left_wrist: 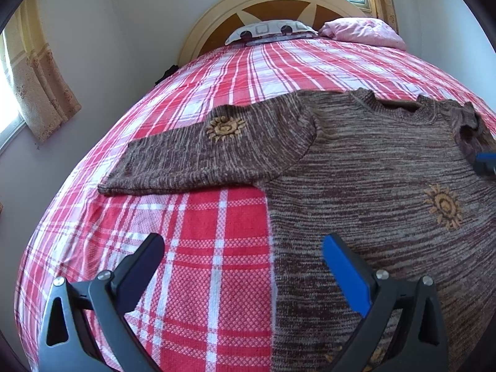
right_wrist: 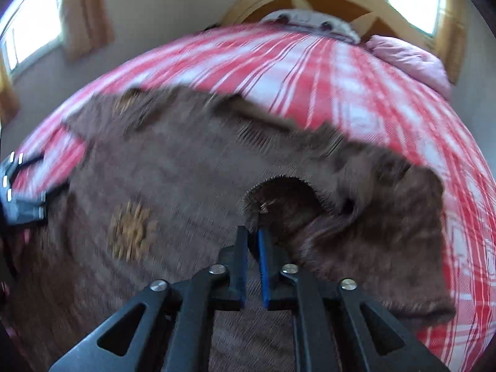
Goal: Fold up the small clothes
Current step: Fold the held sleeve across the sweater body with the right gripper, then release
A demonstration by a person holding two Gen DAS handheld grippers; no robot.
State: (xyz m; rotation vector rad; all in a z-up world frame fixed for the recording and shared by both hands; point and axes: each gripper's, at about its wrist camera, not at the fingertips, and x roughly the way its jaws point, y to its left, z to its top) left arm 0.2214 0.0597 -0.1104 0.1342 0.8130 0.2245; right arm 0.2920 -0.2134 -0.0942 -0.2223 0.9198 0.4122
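Note:
A brown knitted sweater with yellow sun patches lies flat on the red plaid bed. Its left sleeve stretches out to the left. My left gripper is open and empty, low over the sweater's left side edge. My right gripper is shut on the cuff of the right sleeve, which is drawn inward over the sweater's body. The right wrist view is motion-blurred. The right gripper's blue tip shows at the left view's right edge. The left gripper shows at the right view's left edge.
A patterned pillow and a pink quilt lie by the wooden headboard at the far end. Curtained windows flank the bed. The plaid bedspread stretches beyond the sweater on all sides.

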